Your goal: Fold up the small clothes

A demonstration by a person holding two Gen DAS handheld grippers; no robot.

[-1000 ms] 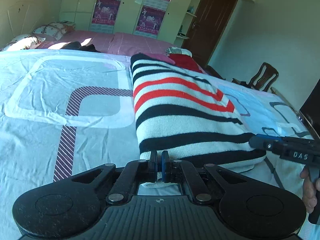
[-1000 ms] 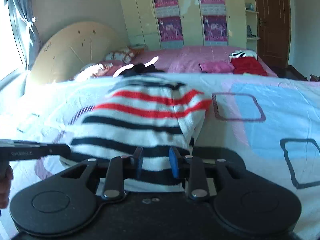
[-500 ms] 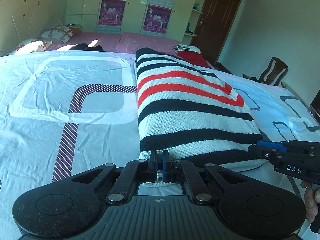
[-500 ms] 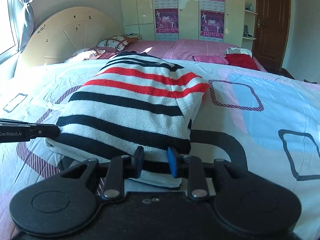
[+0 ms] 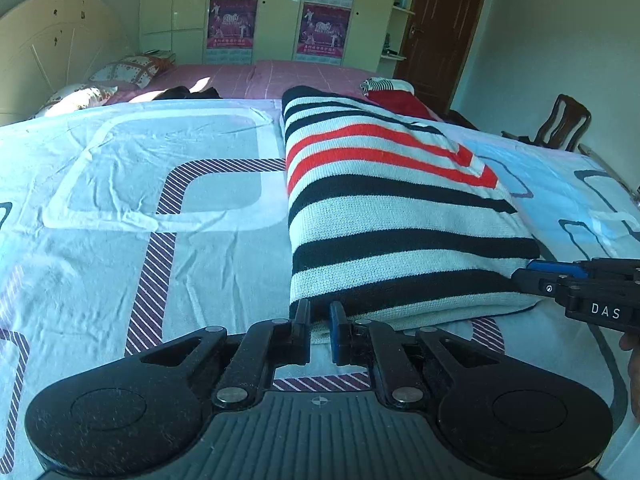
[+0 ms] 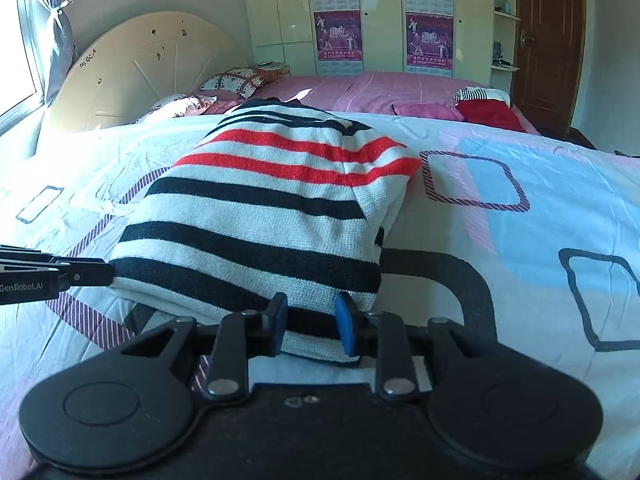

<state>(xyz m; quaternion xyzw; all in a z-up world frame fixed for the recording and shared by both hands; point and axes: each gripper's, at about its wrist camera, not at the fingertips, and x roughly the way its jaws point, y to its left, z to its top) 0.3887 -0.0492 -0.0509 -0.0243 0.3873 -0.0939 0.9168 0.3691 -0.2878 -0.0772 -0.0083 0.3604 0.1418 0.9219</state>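
1. Although the sweater [image 5: 392,220] already lies in a narrow folded stack on the bed [image 5: 120,240], its long shape suggests at least one crosswise fold remains.
2. Sweater position: lengthwise down the middle of the bed, near end close to the bed's near edge, far end toward the pink cover [image 6: 400,88].
3. Left gripper [image 5: 319,330]: at the near left corner of the sweater, jaws slightly parted with the hem between them; whether they bear on the cloth I cannot tell.
4. Right gripper [image 6: 310,322]: at the near right corner, jaws spread wide to either side of the hem, not clamping.
5. Judgement: the present fold looks finished, or the grip for the next not yet taken.
6. Edges: left side of the stack straight; right side uneven, with a folded layer overhanging midway.
7. Room: open bedcover lies on both sides and beyond the sweater. A red garment [image 6: 488,114] lies at the far right corner, well apart. A chair [image 5: 560,124] stands off the bed's right edge.
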